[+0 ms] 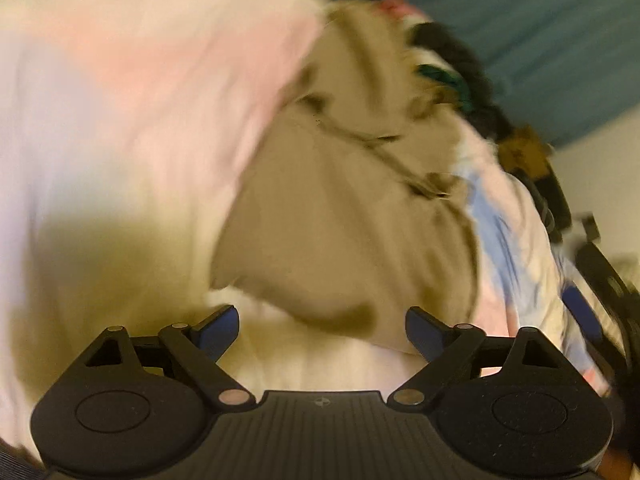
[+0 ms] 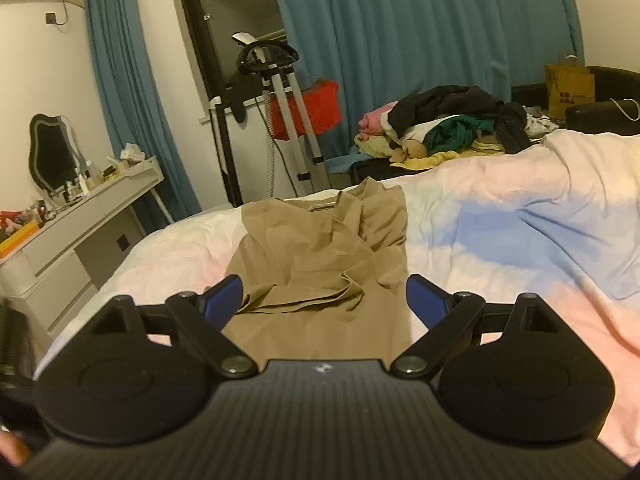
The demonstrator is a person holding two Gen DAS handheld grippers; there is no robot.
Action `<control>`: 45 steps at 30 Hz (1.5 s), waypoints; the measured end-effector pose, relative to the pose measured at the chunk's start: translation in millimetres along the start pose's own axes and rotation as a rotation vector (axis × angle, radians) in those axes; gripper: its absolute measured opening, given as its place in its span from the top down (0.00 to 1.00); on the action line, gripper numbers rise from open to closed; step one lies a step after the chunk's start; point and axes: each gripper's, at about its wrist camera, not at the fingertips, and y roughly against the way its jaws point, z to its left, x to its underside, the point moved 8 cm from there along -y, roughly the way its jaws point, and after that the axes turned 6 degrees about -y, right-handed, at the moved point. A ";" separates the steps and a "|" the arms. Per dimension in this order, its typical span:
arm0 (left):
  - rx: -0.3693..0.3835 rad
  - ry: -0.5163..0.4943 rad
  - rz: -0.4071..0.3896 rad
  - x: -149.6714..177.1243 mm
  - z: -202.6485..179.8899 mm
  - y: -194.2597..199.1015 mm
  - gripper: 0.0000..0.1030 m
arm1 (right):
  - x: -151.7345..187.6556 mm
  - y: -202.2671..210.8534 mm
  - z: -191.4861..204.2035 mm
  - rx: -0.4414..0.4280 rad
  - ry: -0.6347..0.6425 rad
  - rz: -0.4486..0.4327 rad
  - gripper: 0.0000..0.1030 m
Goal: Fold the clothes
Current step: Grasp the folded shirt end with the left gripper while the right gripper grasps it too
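A tan garment [image 2: 320, 256] lies rumpled on a bed with a pastel pink, white and blue cover [image 2: 500, 220]. In the right wrist view my right gripper [image 2: 324, 300] is open just above the garment's near part, nothing between its blue pads. The left wrist view is blurred by motion: the same tan garment [image 1: 340, 216] lies ahead on the cover [image 1: 120, 100]. My left gripper [image 1: 322, 334] is open, tilted down over the garment's near edge, with no cloth pinched. The other gripper's blue pad and black body [image 1: 600, 296] show at the right edge.
A heap of mixed clothes [image 2: 440, 124] sits at the bed's far side, with a brown paper bag [image 2: 570, 88] behind. A white dressing table with a mirror [image 2: 80, 208] stands left of the bed. A metal stand [image 2: 280, 112] and blue curtains [image 2: 400, 40] are behind.
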 end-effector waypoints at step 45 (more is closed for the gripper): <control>0.229 0.170 -0.300 -35.4 -0.3 36.8 0.93 | 86.3 -34.6 -68.5 -0.063 -0.877 0.157 0.85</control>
